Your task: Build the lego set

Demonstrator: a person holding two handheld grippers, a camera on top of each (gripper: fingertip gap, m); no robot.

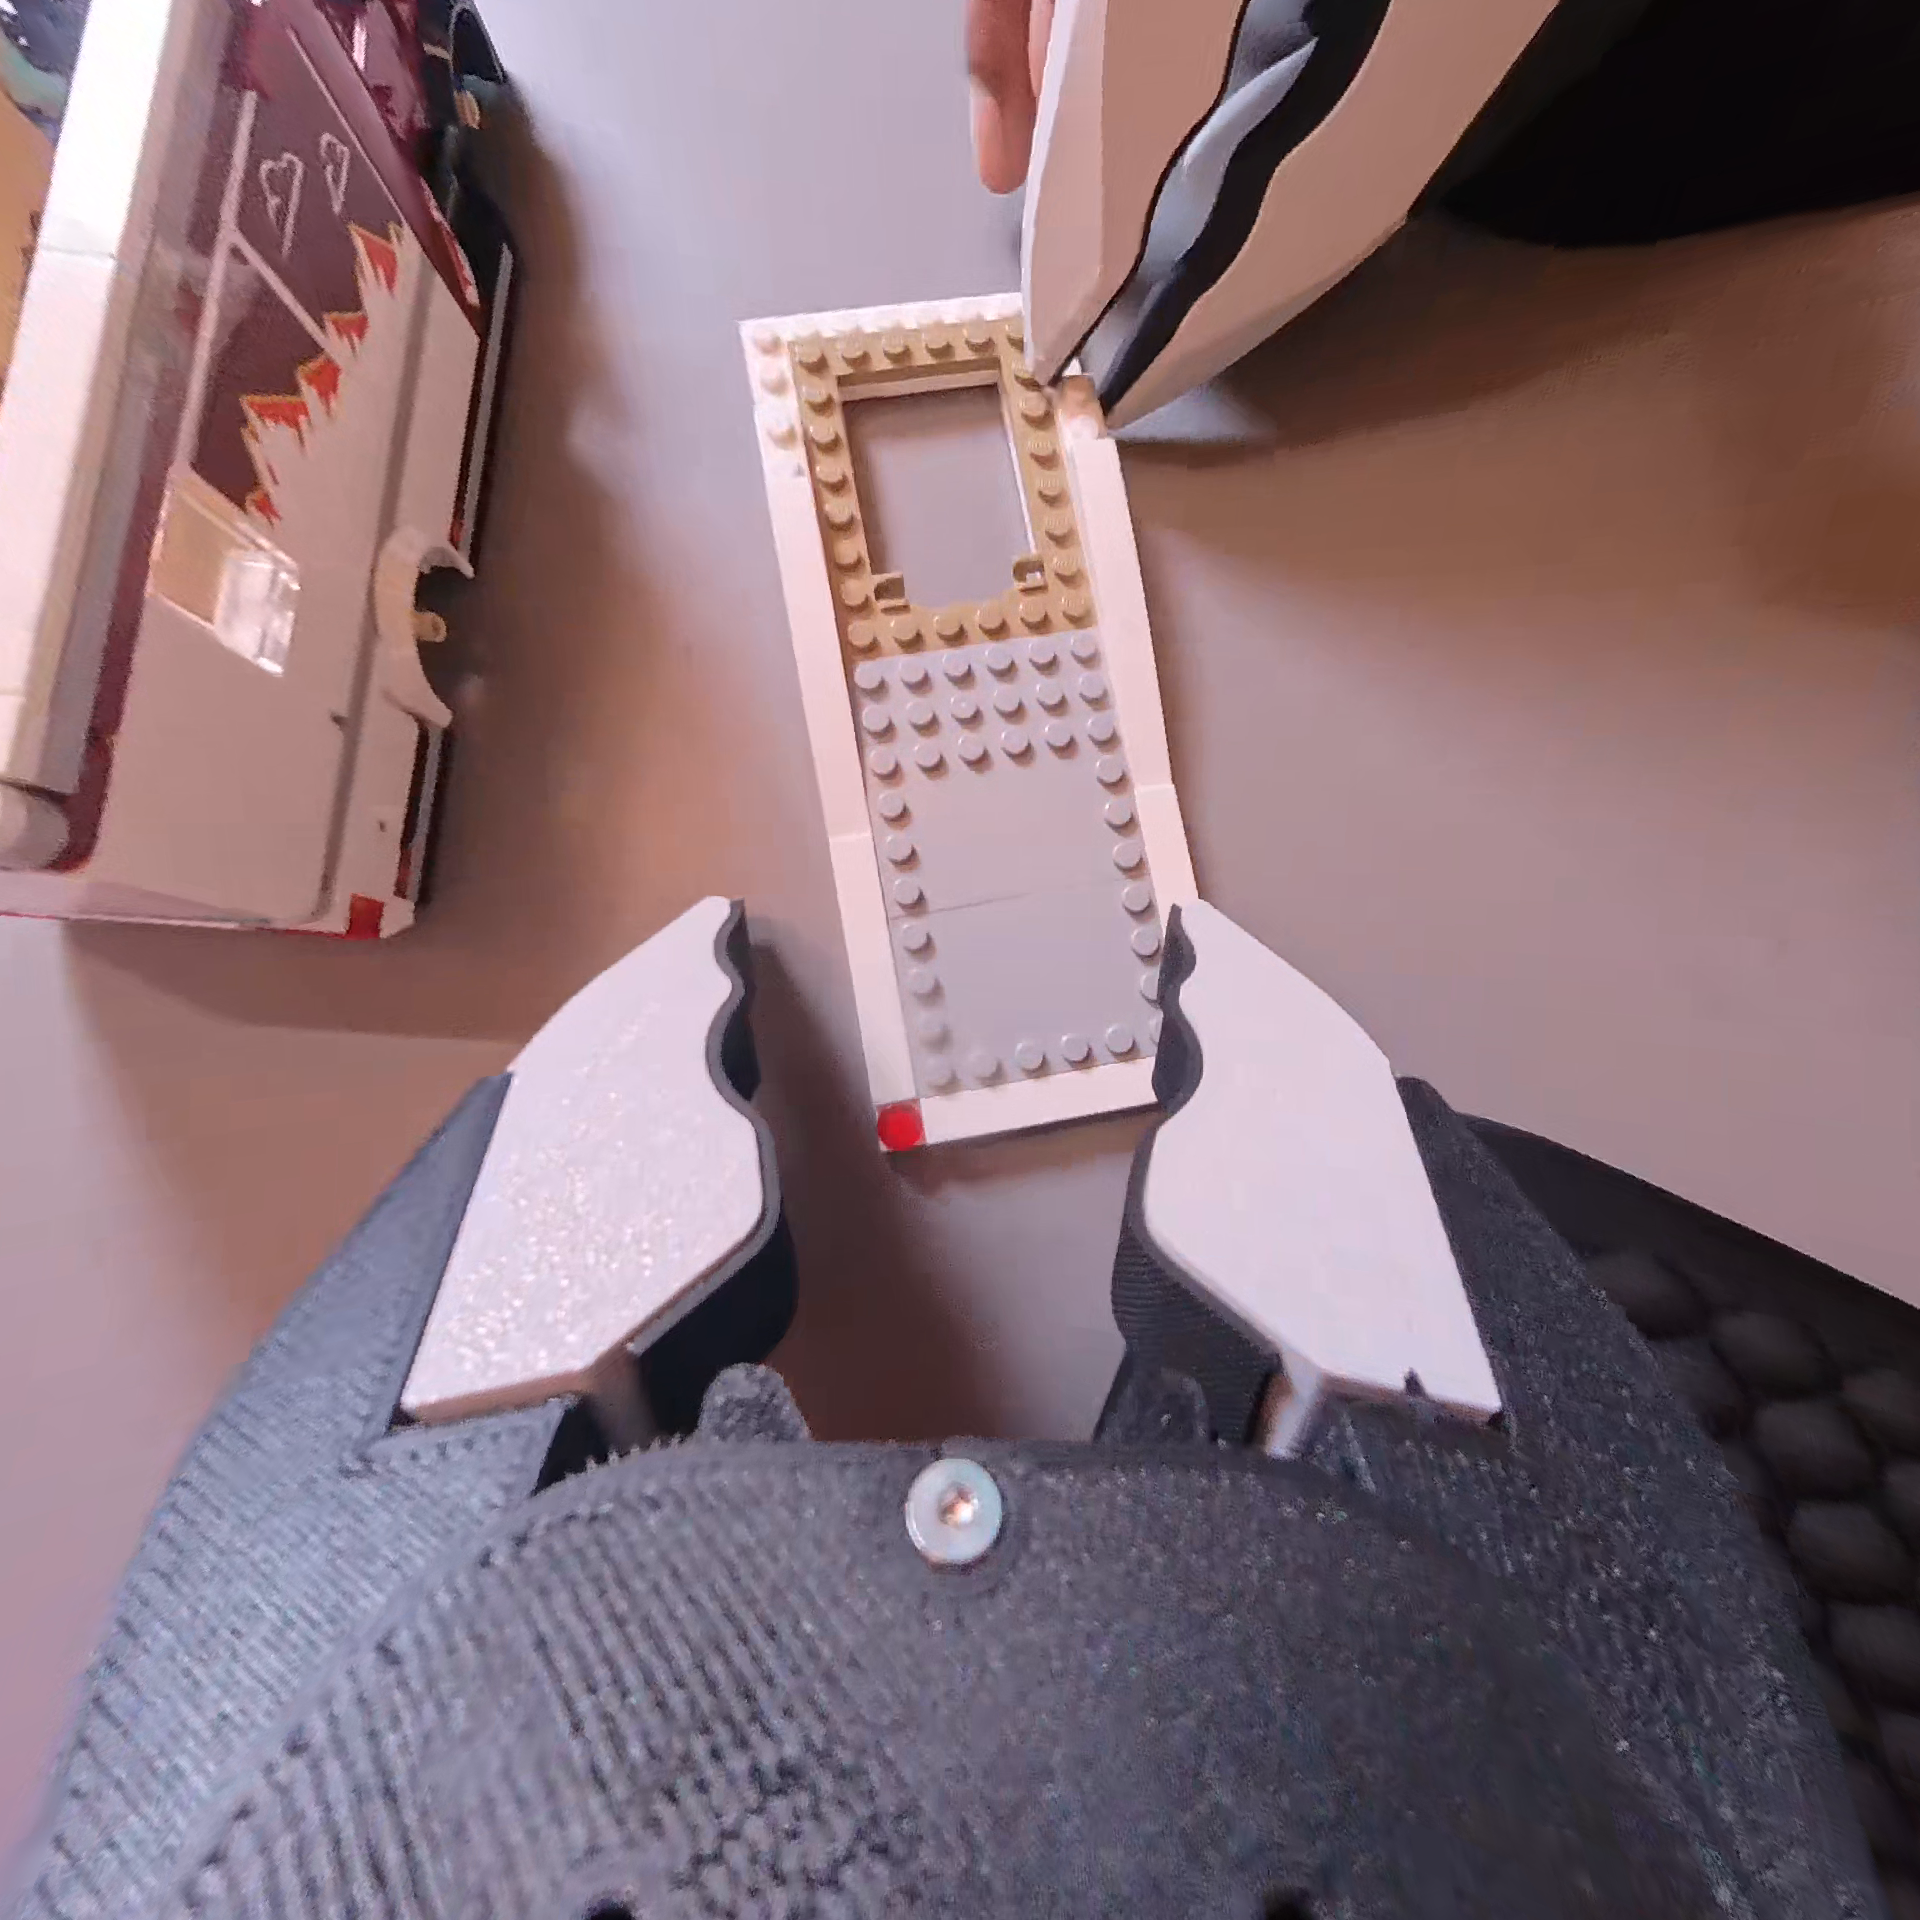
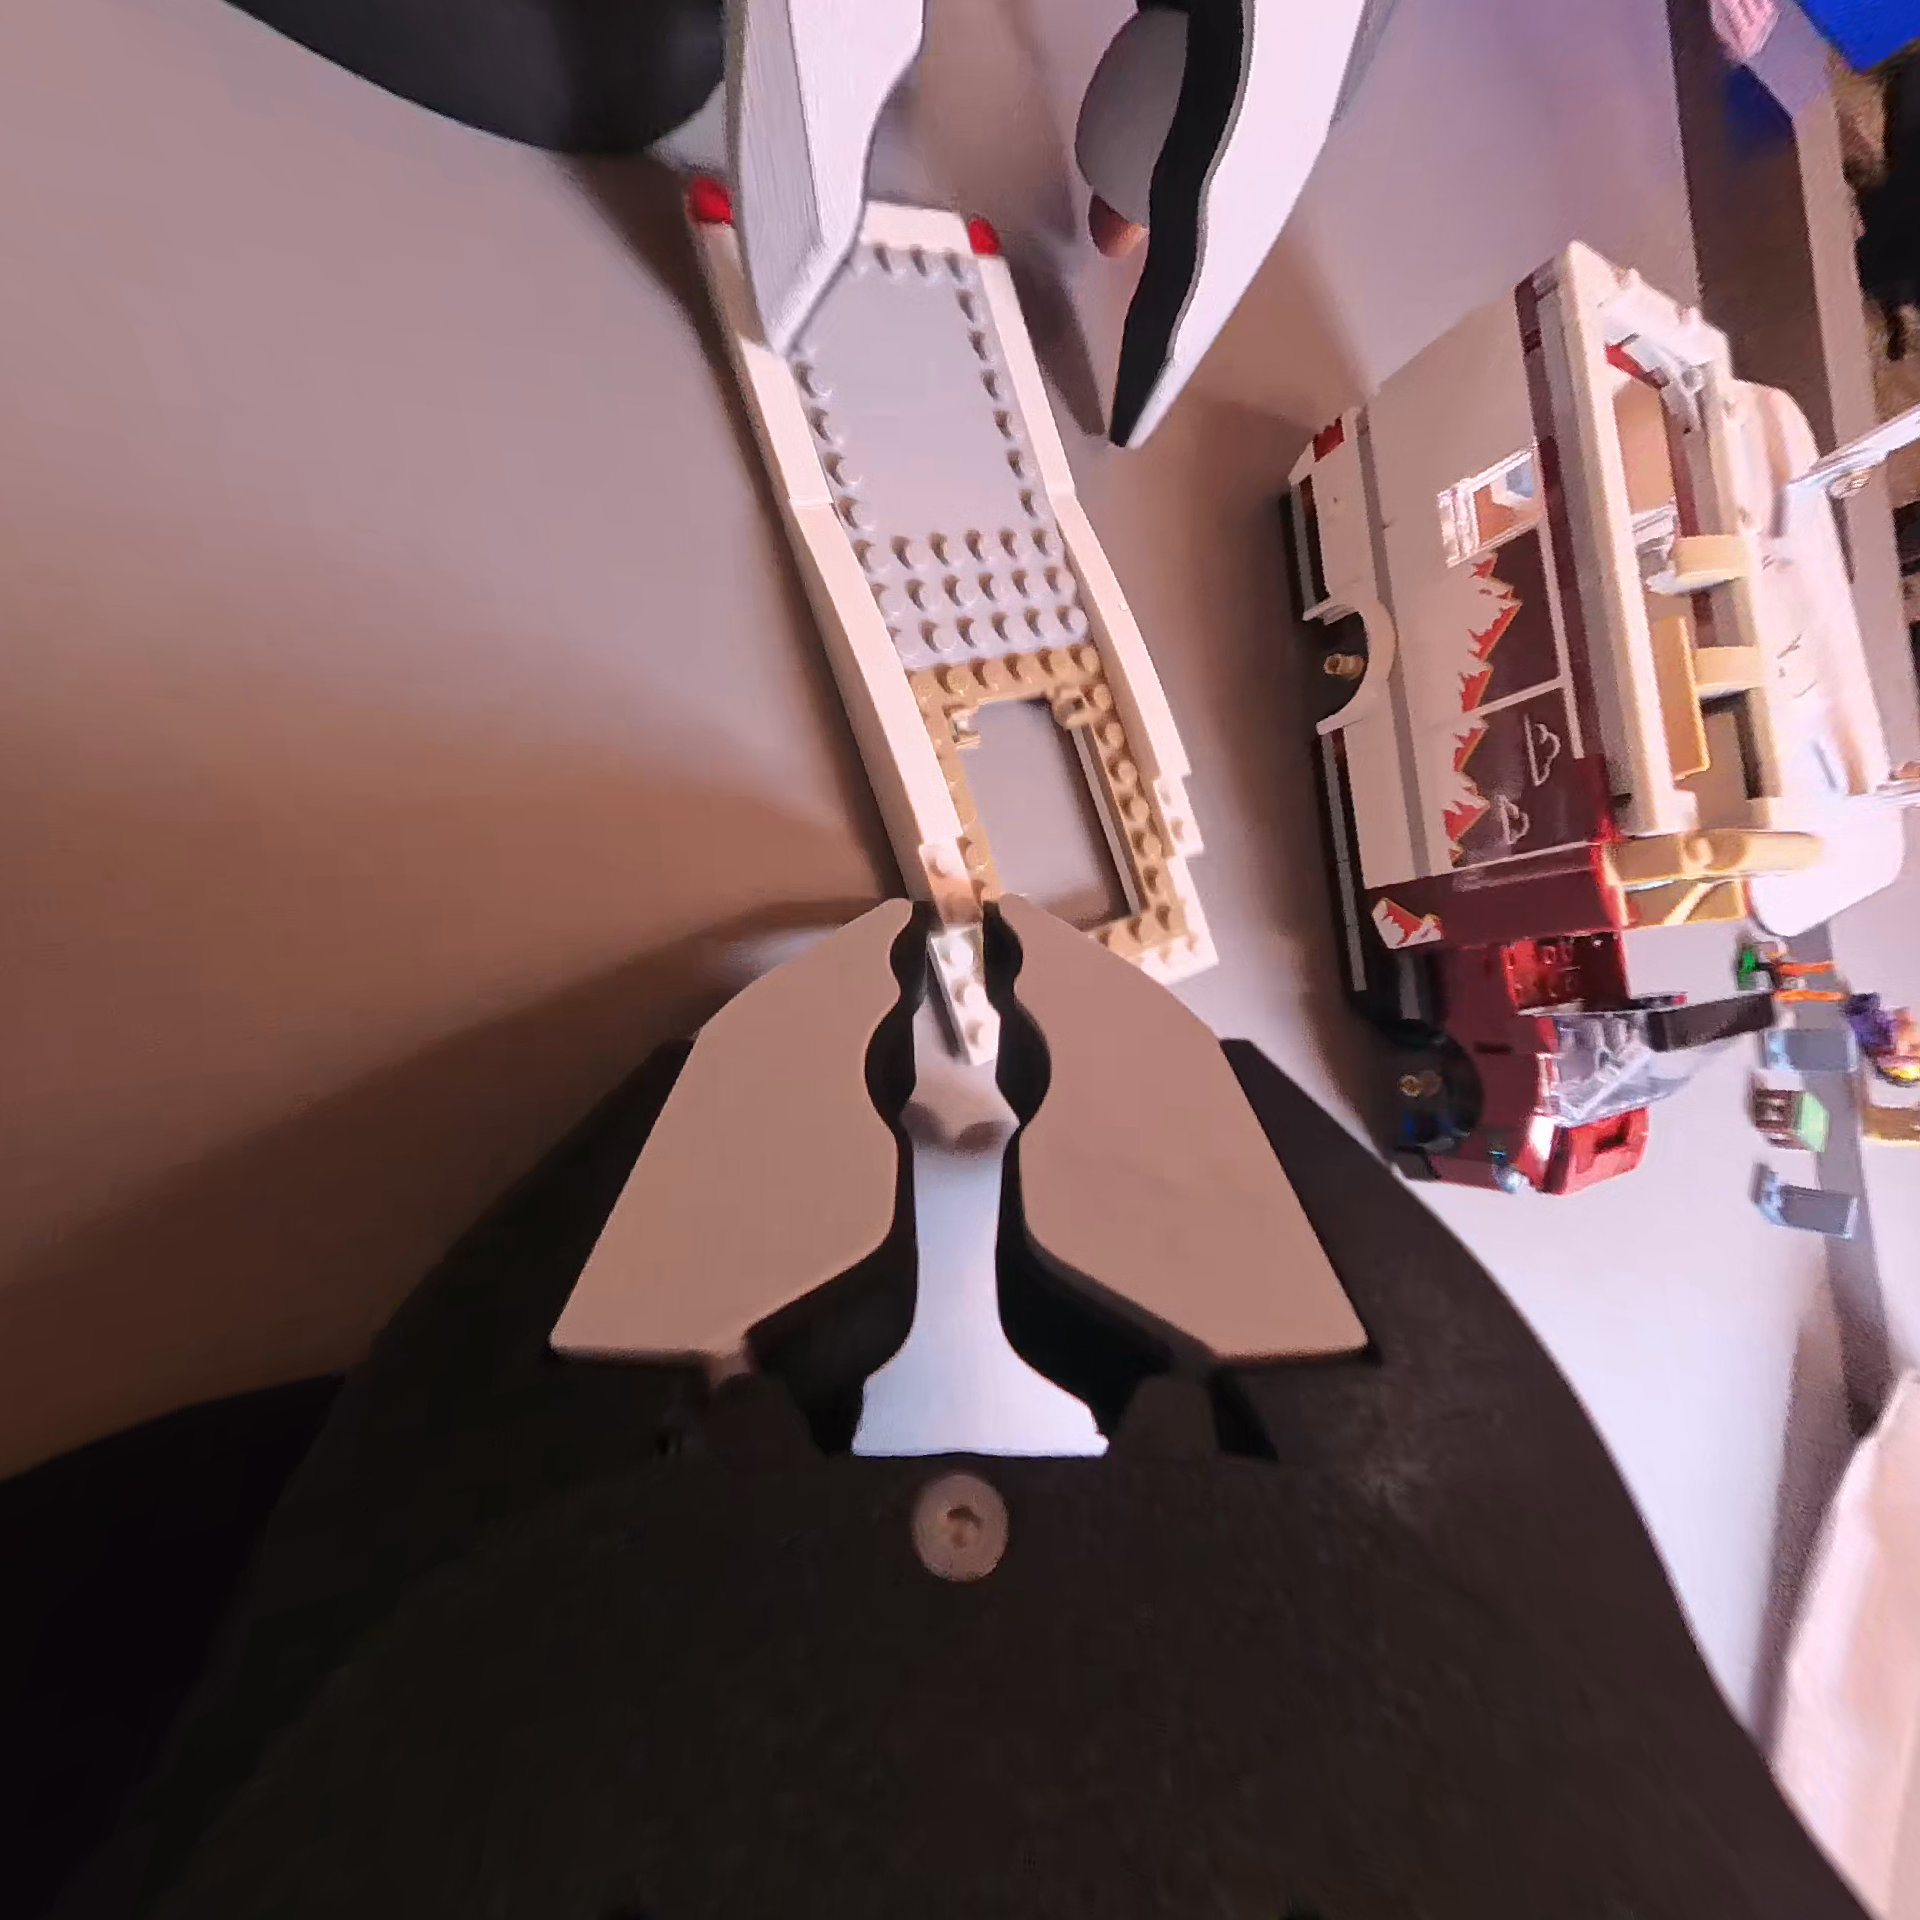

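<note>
Your left claw [image 1: 961, 997] stands wide apart over the near end of the plate [image 1: 997, 914], with nothing pressed between its pads. The plate lies flat on the counter [image 1: 1455, 727]. It is a long brick assembly: a white border, a grey studded middle with smooth patches, a tan frame [image 1: 831, 499] around a rectangular opening at the far end, and a red stud [image 1: 900, 1126] at one near corner. Your right claw [image 2: 954, 920] is nearly together, clamped on a small white strip [image 2: 961, 997] at the corner of the tan end. Beside the plate, apart from it, lies a dark red and white model [image 2: 1538, 675].
</note>
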